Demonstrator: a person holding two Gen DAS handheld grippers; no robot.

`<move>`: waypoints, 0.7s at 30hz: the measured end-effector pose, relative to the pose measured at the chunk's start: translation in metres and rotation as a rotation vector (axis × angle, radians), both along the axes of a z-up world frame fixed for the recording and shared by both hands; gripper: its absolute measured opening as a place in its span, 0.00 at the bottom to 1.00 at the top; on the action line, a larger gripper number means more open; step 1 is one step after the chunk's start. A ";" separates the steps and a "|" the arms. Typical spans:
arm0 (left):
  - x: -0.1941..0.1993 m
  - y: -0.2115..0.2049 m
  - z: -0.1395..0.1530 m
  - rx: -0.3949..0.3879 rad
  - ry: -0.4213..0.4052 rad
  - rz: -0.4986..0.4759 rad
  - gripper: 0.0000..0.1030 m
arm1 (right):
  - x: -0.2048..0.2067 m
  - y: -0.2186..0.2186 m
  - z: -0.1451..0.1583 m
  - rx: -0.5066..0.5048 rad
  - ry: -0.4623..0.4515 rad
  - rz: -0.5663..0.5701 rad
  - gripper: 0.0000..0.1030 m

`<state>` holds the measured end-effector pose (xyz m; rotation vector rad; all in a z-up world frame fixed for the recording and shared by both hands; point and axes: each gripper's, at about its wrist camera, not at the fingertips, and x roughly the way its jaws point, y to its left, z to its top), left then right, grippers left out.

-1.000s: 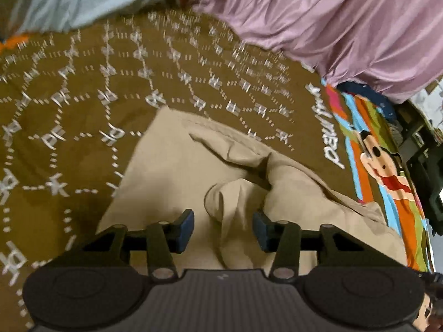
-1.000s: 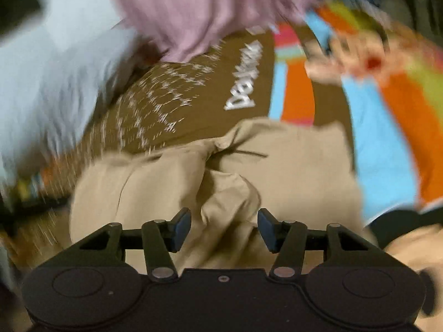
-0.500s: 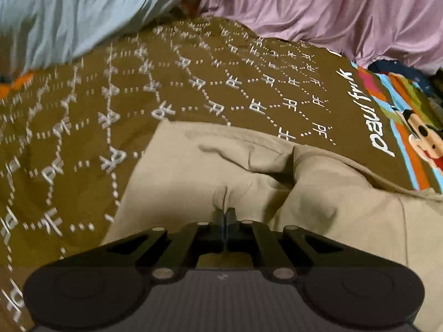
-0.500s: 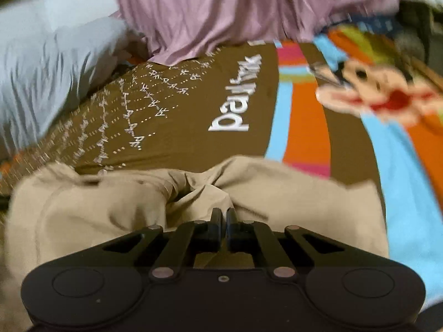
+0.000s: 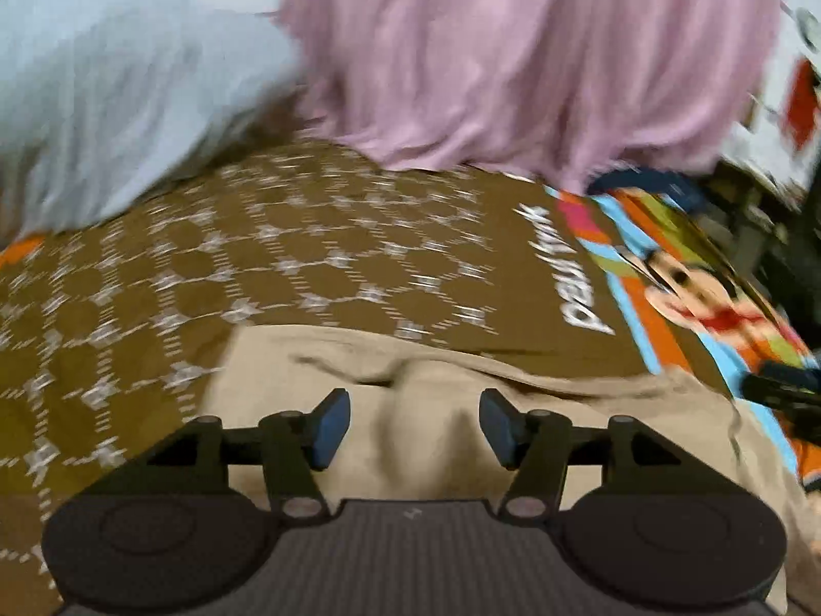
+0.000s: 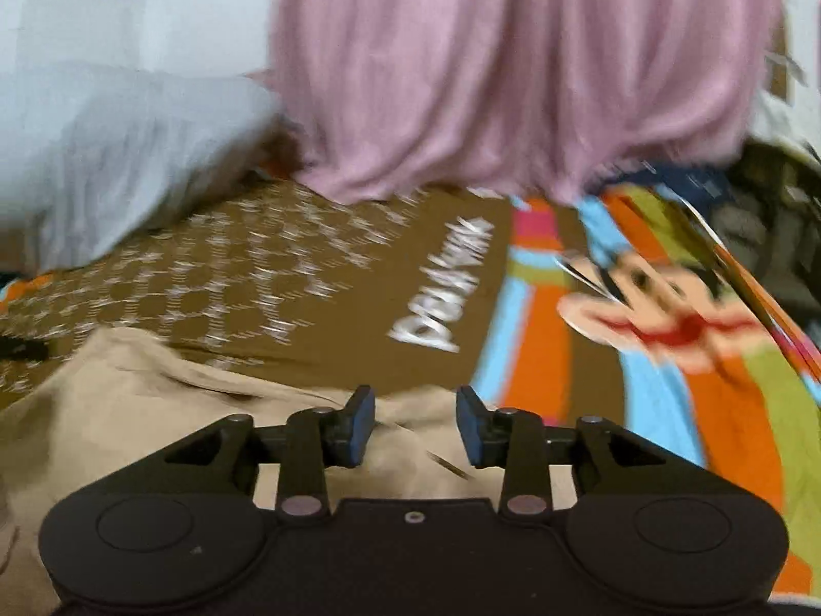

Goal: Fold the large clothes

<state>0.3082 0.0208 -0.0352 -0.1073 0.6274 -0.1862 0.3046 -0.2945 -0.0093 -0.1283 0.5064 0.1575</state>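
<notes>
Left wrist view, left gripper jaws opening, apart above beige garment, nothing pinched, right gripper opening likewise over garment, lying on brown blanket, white lettering blurred, unreadable

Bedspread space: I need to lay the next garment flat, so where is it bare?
The brown patterned bedspread lies bare between the tan garment, the pale blue pillow and the pink draped fabric. The striped cartoon panel beside the tan garment is bare too. It is crowded along the pillow and the pink fabric.
</notes>
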 end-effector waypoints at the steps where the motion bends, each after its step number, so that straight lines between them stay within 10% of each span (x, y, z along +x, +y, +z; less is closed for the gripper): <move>1: 0.001 -0.010 -0.004 0.038 0.004 -0.013 0.58 | 0.001 0.014 -0.006 -0.034 -0.007 0.042 0.41; 4: 0.014 -0.035 -0.029 0.184 0.077 -0.009 0.51 | 0.010 0.041 -0.031 -0.147 0.017 0.079 0.41; 11: 0.016 -0.038 -0.072 0.223 0.074 -0.020 0.52 | 0.020 0.048 -0.097 -0.224 0.095 0.041 0.44; 21: -0.029 -0.020 -0.037 0.125 0.036 -0.051 0.70 | -0.010 0.037 -0.058 -0.102 0.079 0.028 0.48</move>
